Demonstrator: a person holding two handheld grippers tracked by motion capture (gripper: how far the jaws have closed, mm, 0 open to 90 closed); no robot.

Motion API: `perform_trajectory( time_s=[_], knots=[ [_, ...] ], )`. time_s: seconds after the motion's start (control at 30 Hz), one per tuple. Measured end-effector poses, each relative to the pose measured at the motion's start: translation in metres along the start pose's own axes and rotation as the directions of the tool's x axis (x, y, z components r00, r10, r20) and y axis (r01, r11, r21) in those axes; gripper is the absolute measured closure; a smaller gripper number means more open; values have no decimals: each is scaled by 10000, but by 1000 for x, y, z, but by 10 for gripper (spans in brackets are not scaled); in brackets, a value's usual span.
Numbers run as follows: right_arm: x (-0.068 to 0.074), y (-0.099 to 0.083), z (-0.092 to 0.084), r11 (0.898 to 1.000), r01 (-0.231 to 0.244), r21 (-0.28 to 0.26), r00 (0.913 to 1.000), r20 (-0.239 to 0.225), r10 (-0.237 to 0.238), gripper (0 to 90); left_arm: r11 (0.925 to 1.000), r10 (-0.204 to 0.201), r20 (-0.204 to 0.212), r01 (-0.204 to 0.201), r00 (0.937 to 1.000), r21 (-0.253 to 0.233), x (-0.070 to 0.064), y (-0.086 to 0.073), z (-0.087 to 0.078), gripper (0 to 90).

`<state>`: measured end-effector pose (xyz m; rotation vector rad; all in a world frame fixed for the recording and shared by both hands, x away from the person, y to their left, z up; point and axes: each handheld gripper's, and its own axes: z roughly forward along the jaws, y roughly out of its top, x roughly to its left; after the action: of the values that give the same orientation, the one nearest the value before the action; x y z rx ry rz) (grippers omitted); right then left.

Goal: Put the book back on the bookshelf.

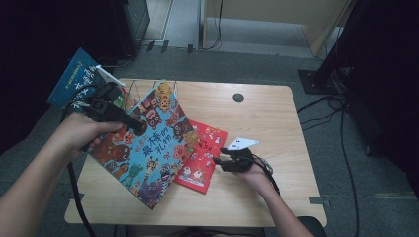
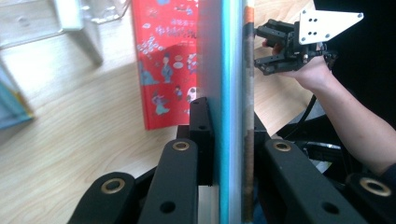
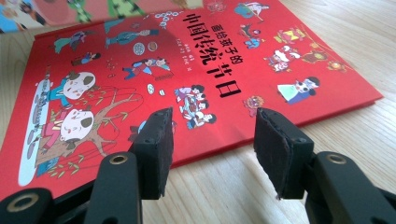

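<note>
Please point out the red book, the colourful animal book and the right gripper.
red book [image 3: 196, 70], right gripper view, on its front cover.
colourful animal book [image 1: 148, 148], high view, on its cover.
right gripper [image 3: 212, 149], right gripper view, between its open fingertips.

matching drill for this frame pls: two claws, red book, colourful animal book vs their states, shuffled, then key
Things
1. left claw
2. right claw
3. red picture book
4. colourful animal picture book

States
A. lies flat on the wooden table, nothing gripping it
B. open, jaws apart above the table just short of the red cover's edge
C. held lifted and tilted over the table
D. shut on a book's edge

Pairs: 1-D, 2-B, 3-A, 4-C
</note>
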<state>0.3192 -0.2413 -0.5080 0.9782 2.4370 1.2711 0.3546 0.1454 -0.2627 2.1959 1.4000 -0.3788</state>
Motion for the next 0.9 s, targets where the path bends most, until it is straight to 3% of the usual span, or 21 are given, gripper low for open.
perform_trajectory(
  time_s=[0.47, 0.7, 0.9],
  knots=[
    [1, 0, 11, 9997, 122, 219, 9998, 127, -125, 465, 9950, -755, -162, 743, 9970, -667, 33, -38, -35, 814],
    [2, 0, 12, 9993, 277, 250, 9994, 219, -283, 454, 9877, -1235, -209, 1209, 9921, -991, 53, -59, -52, 812],
    [1, -1, 12, 9996, 181, 217, 9998, 126, -183, 441, 9727, -1718, 79, 1709, 9851, -1571, 73, -76, -72, 813]
  ],
)
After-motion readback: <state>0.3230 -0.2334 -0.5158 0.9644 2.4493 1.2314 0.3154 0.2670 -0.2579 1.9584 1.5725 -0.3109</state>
